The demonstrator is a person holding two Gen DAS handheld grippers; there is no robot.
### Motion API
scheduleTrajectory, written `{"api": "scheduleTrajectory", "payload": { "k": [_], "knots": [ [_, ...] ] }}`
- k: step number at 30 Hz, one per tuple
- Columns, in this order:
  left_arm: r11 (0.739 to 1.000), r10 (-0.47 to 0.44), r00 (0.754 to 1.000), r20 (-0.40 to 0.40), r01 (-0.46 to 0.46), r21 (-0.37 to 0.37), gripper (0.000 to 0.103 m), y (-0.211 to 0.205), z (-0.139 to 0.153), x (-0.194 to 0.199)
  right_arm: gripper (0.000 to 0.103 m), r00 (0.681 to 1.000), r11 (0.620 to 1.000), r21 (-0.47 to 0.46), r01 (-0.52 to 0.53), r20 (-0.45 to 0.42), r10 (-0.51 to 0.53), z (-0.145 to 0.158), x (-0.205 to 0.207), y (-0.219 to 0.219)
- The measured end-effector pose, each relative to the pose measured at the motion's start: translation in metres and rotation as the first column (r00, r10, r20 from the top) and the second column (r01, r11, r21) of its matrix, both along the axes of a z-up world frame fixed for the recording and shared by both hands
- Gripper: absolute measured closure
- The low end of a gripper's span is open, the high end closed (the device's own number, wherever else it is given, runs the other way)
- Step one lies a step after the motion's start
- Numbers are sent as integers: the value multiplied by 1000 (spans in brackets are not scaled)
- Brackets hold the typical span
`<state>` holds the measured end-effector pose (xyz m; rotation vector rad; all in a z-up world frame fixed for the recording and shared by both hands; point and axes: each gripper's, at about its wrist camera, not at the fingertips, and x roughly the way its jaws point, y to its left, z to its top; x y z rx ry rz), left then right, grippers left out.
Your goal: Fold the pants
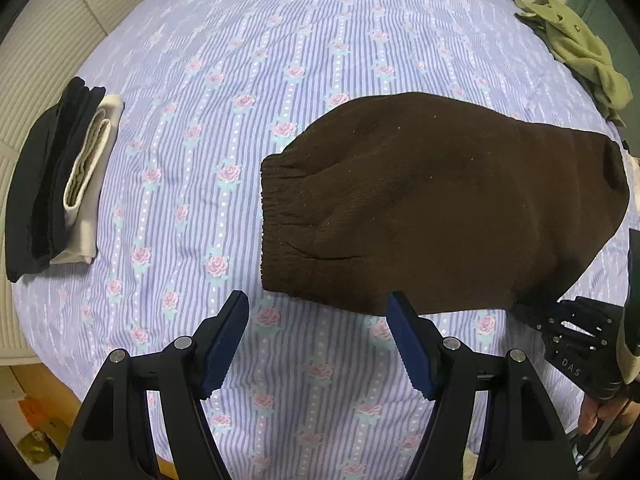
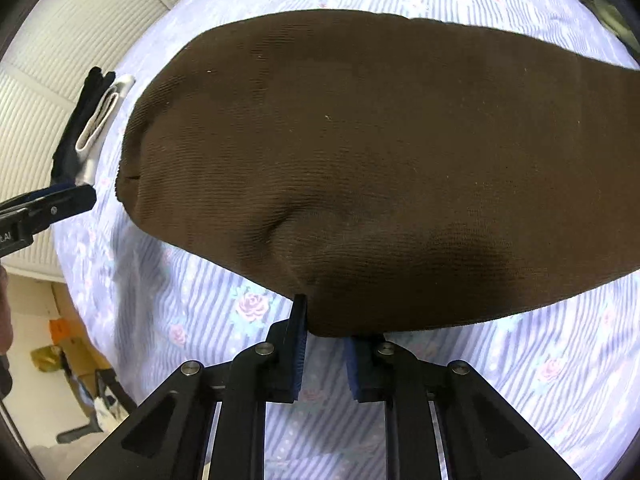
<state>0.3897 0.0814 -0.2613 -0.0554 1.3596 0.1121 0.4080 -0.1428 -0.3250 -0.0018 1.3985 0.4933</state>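
Dark brown knit pants [image 1: 432, 200] lie folded on the floral striped bedsheet [image 1: 224, 80], ribbed waistband toward the left. My left gripper [image 1: 318, 308] is open and empty, just short of the pants' near edge. My right gripper [image 2: 326, 320] is at the near edge of the pants [image 2: 380, 152]; the cloth drapes over and between its fingers, which stand partly closed on the edge. The right gripper also shows in the left wrist view [image 1: 560, 320] at the pants' right corner. The left gripper shows at the left edge of the right wrist view [image 2: 52, 204].
A stack of folded black and white clothes [image 1: 60, 184] lies at the sheet's left edge. A crumpled olive-green garment [image 1: 580, 52] lies at the far right. A ribbed cream headboard or wall [image 1: 48, 32] is behind the bed. Floor clutter [image 2: 72, 360] shows beyond the bed's near-left edge.
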Motion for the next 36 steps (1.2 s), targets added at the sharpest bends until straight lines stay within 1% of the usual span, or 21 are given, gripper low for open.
{"api": "scheduleTrajectory", "payload": {
  "k": [4, 5, 6, 7, 8, 9, 11, 12, 13, 15, 16, 18, 20, 21, 23, 26, 28, 30, 32, 34, 36],
  "knots": [
    [1000, -1, 1000, 0, 1, 7, 33, -3, 1, 3, 82, 1000, 1000, -18, -17, 1, 17, 5, 3, 4],
    [1000, -6, 1000, 4, 6, 8, 33, -5, 3, 4, 77, 1000, 1000, -28, -12, 5, 12, 9, 3, 2],
    [1000, -11, 1000, 10, 11, 7, 33, -7, 5, 5, 65, 1000, 999, -43, 4, 9, -4, 16, 1, -2],
    [1000, -19, 1000, 21, 19, 7, 33, -10, 9, 7, 58, 999, 999, -42, 22, 27, -21, 22, -2, -4],
    [1000, -28, 999, 30, 28, 8, 33, -14, 12, 8, 46, 997, 998, -44, 46, 56, -44, 31, -5, -13],
    [999, -47, 998, 44, 47, 8, 33, -21, 17, 10, 39, 992, 995, -49, 83, 97, -78, 43, -8, -24],
    [997, -74, 995, 62, 74, 5, 33, -34, 23, 14, 32, 974, 985, -54, 164, 170, -152, 67, -8, -49],
    [996, -94, 993, 73, 94, 0, 33, -42, 27, 16, 30, 959, 977, -49, 206, 208, -191, 79, -5, -63],
    [993, -116, 990, 84, 117, -4, 33, -53, 31, 21, 28, 933, 964, -49, 261, 269, -239, 94, 1, -83],
    [987, -156, 982, 110, 157, -7, 32, -75, 39, 29, 21, 888, 940, -62, 335, 354, -293, 112, 15, -113],
    [984, -177, 976, 126, 179, -7, 31, -89, 42, 36, 20, 852, 923, -56, 382, 409, -328, 124, 27, -135],
    [976, -214, 965, 152, 218, -12, 30, -116, 46, 49, 18, 803, 893, -54, 446, 465, -373, 132, 48, -168],
    [964, -258, 951, 171, 264, -12, 30, -146, 50, 63, 17, 778, 873, -46, 485, 477, -408, 131, 70, -194],
    [959, -278, 943, 182, 284, -8, 30, -160, 51, 69, 17, 766, 860, -43, 509, 478, -429, 127, 83, -209],
    [950, -304, 932, 197, 311, -7, 30, -183, 54, 80, 17, 766, 854, -38, 519, 463, -445, 116, 102, -224],
    [943, -327, 923, 200, 332, 8, 30, -207, 53, 89, 18, 802, 866, -43, 499, 401, -442, 91, 129, -240],
    [942, -333, 923, 192, 336, 16, 30, -216, 50, 92, 18, 832, 876, -51, 480, 342, -436, 66, 139, -242],
    [943, -330, 927, 176, 331, 25, 30, -222, 47, 93, 18, 849, 883, -54, 465, 309, -428, 47, 142, -248],
    [945, -326, 932, 160, 325, 31, 30, -226, 43, 93, 18, 843, 871, -59, 488, 290, -453, 33, 141, -260],
    [946, -325, 936, 139, 322, 39, 30, -229, 38, 91, 18, 828, 845, -27, 534, 216, -517, 16, 140, -279],
    [942, -335, 934, 125, 331, 57, 30, -233, 35, 88, 18, 812, 822, 30, 569, 136, -567, -2, 138, -293]
  ]
}}
